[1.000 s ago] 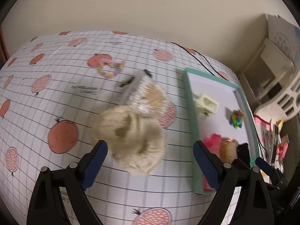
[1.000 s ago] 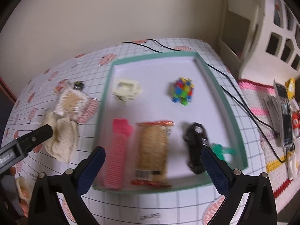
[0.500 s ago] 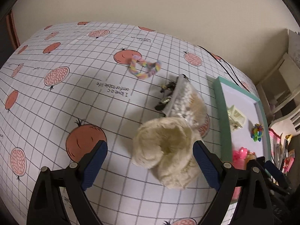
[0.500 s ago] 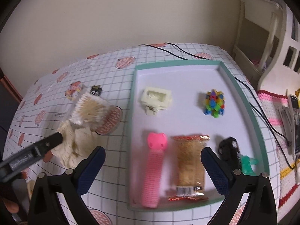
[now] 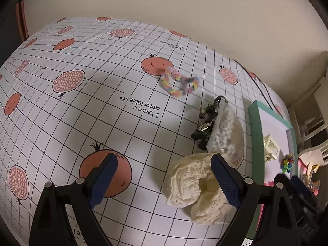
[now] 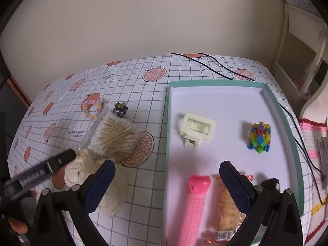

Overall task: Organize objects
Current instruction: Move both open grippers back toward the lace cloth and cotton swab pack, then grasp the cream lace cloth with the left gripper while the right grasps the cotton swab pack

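A cream knitted cloth (image 5: 196,186) lies bunched on the bench (image 5: 102,106), just outside the near left corner of the green-rimmed tray (image 6: 287,131), with a clear box of cotton swabs (image 6: 114,137) touching its far side and a small black wrapped thing (image 5: 207,127) just beyond that box. A pastel braided loop (image 5: 180,83) sits farther from the tray, apart from the rest. The left hand-held gripper (image 5: 164,181) hovers above the bench with its jaws spread wide and nothing between them; its right finger overlaps the cloth in the view, so the cloth is off-centre in the opening. The right hand-held gripper (image 6: 168,184), jaws equally wide and empty, hangs over the tray's near left rim. Inside the tray lie a cream plastic block (image 6: 197,130), a many-coloured bead toy (image 6: 259,137), a pink comb-like stick (image 6: 194,205), a wrapped biscuit pack (image 6: 227,209) and a dark toy (image 6: 270,185). Judged from here, a grasp at the cloth from this offset could pinch only one fold and let it unravel or drag, and the soft bundle pressing on the swab box could shove that box and the black piece along the smooth printed cover. The two grippers are near each other and could knock together at the tray's edge.
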### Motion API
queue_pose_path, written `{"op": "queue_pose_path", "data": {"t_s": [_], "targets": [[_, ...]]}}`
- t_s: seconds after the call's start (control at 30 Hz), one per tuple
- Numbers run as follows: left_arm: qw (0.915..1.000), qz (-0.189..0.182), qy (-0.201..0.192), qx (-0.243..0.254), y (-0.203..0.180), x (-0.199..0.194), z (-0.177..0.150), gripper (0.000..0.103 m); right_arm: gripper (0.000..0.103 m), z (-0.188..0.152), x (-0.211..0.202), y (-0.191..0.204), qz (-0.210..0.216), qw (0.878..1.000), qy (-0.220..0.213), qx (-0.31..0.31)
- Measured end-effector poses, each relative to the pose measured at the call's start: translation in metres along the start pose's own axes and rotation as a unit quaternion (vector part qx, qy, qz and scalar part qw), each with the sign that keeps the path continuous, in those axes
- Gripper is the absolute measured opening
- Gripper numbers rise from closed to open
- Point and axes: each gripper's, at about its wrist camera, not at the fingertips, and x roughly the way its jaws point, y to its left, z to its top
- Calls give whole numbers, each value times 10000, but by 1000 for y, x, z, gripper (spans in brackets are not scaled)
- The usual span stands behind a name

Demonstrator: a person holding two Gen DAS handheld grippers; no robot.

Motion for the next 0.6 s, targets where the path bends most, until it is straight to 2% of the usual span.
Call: {"op": "queue_pose_path", "data": {"t_s": [0.17,0.3,0.6], "targets": [[9998,-80,165,77,-3,7,0,93,103,14,10,6,115,9999,-50,116],[9991,14,302,291,-8,11,-2,93,103,20,22,15,257,9996,6,137],[9977,120,499,438,-10,17,-10,93,103,21,39,42,497,9986,79,-179]]}}
